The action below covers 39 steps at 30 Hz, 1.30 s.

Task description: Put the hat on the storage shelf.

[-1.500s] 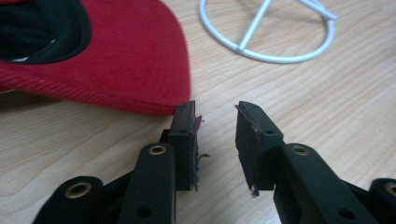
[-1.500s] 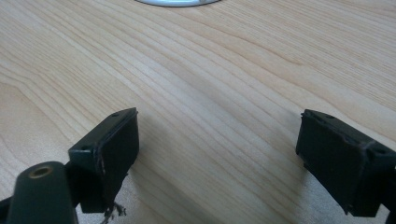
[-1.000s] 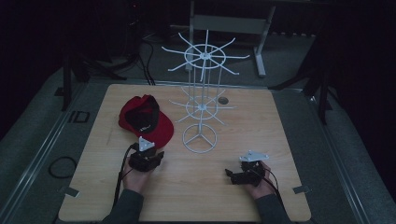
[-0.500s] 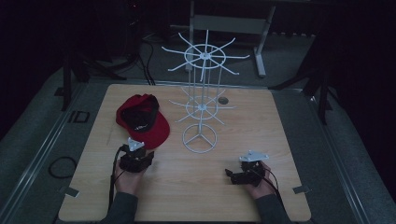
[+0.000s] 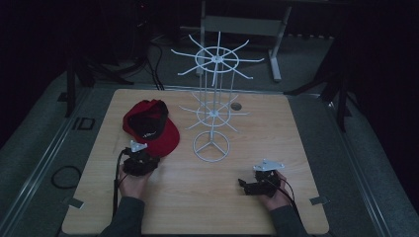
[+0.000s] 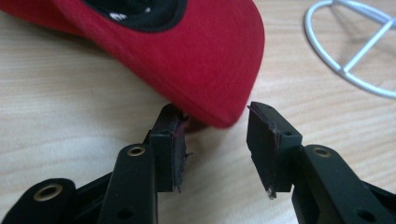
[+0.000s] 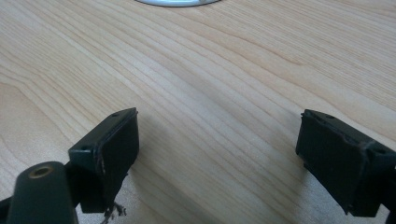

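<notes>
Red cap upside down on left of pale wooden surface, brim tip just before parted left gripper, white wire rack beside, right gripper wide apart over bare wood

On the table, the cap lies left of the wire rack, just beside its base ring. The left gripper sits at the cap's near edge; the right gripper rests near-right, well apart from the rack.
</notes>
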Motion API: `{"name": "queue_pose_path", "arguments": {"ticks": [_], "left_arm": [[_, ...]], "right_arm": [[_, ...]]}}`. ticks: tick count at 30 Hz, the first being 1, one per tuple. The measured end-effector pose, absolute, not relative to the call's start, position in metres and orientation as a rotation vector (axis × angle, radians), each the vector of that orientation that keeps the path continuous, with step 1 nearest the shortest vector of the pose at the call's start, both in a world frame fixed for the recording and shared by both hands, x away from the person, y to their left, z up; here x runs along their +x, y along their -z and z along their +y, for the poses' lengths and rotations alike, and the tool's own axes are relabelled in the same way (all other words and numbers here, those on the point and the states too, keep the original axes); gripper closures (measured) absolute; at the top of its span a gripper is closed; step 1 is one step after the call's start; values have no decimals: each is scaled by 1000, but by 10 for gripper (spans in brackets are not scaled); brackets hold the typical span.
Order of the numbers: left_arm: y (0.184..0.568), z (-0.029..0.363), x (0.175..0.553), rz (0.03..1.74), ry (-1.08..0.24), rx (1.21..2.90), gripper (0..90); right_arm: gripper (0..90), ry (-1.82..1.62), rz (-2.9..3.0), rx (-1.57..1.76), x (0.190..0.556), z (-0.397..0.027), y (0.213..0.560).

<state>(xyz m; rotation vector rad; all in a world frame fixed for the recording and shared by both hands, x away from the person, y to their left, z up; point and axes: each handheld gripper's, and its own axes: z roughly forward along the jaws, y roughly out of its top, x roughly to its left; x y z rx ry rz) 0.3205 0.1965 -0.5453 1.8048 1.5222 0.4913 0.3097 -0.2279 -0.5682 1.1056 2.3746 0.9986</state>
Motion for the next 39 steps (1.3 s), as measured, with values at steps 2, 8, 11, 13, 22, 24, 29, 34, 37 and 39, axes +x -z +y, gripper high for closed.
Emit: {"name": "queue_pose_path", "arguments": {"ticks": [2,8,11,13,22,24,29,34,37,39], "left_arm": [[544,199,327,1527,-468,1802,563],[545,202,335,1539,-434,1778,555],[546,203,341,1544,-416,1770,554],[546,204,346,1552,-413,1757,554],[549,206,355,1564,-397,1775,582],[549,207,356,1569,-399,1768,585],[549,207,356,1568,-399,1774,606],[548,204,353,1546,-439,1788,637],[548,200,347,1514,-487,1792,670],[547,198,343,1489,-515,1803,691]], "right_arm": [[131,-999,2374,1105,310,-228,568],[131,-999,2375,1108,310,-228,568],[131,-998,2375,1106,310,-228,568],[131,-998,2375,1106,310,-228,568],[131,-998,2376,1105,310,-228,568],[131,-998,2375,1105,310,-228,568],[131,-998,2375,1104,310,-228,568],[131,-998,2376,1105,310,-228,568],[131,-997,2376,1109,310,-228,568],[131,-998,2375,1107,310,-228,568]]}}
